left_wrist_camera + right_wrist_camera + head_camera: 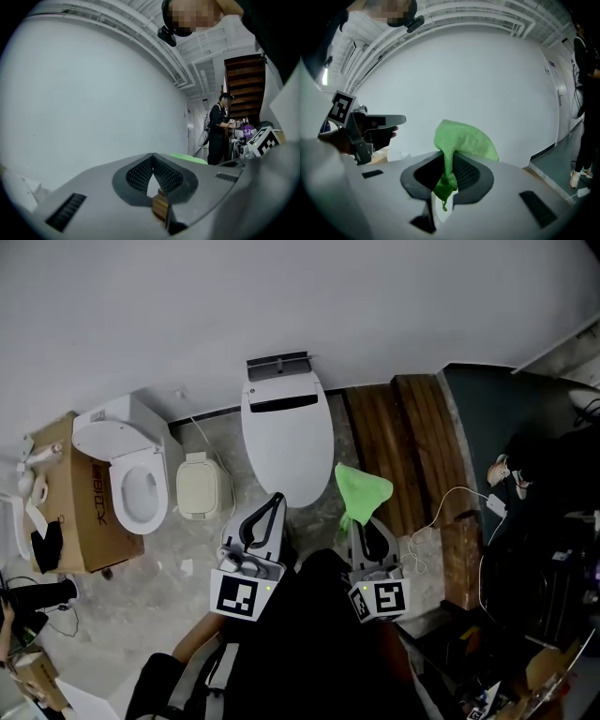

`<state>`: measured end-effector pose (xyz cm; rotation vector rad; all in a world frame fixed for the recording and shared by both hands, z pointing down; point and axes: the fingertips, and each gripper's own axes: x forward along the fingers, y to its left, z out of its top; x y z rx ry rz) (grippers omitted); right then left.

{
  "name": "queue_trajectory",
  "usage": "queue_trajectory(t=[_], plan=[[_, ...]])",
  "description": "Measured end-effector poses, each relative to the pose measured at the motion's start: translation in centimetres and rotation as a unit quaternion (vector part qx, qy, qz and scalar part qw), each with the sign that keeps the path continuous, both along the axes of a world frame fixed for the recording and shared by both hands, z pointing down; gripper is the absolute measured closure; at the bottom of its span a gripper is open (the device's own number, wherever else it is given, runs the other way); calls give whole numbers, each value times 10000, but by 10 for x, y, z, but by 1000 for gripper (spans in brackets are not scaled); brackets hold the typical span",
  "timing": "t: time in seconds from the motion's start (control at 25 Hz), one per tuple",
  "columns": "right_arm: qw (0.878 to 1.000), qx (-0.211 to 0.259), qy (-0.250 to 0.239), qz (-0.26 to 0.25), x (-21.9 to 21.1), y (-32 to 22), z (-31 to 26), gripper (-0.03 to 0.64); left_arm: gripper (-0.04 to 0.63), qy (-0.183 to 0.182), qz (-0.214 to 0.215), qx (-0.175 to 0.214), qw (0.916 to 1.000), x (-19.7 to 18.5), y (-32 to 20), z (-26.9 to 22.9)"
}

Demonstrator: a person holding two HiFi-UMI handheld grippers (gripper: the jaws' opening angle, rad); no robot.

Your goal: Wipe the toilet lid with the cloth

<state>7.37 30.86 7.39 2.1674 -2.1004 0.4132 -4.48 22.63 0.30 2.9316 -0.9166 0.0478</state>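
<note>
Far left: cardboard box (73,498) on the floor. Next to it is a second toilet (131,474), white, with its lid up and the bowl open. It is not the one to be wiped, as I read it. Just right of that is a small cream lidded bin (203,487).

Left tongs (277,497) are held low in front of the person, pointing toward the wall, with the tip near the front edge of the toilet lid (286,432). In the left gripper view the left tongs (153,157) have their tips closed together with nothing between the pads. They are empty and idle.

The toilet lid is centre frame, white, shut down flat and bare, with nothing lying on it.

Right tongs (361,523) are clamped on the green cloth (362,487). In the right gripper view the right tongs (449,160) pinch a bunched fold of the cloth (465,140). Most of it flares loose above the tips, and a short tail hangs below. The cloth sits just beside the lid's front right edge in the head view. It looks held in the air and not pressed on the lid.

Far right: wooden boards (403,442) and a white cable (441,512) on the floor.

Step, as I judge it: the cloth is grasped and is being carried to the lid; wiping has not started. The next move calls for swinging the right tongs left over the lid and tipping them down so the loose part of the cloth lies flat on the plastic. Then drag it along the lid, keeping the grip closed so the cloth doesn't slip out. The left tongs just need to stay clear.
</note>
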Motion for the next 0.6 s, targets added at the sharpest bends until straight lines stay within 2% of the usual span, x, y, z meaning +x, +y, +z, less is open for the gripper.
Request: queue_trajectory(t=[0.28, 0.44, 0.6], plan=[[9996, -157, 18, -236, 18, -62, 8, 551, 595, -13, -148, -181, 9997, 13, -49, 12], [9990, -196, 56, -401, 45, -102, 18, 551, 595, -26, -259, -216, 9994, 35, -75, 17], [9974, -250, 67, -668, 80, -154, 25, 551, 595, -38, -560, -268, 9981, 63, -116, 18]])
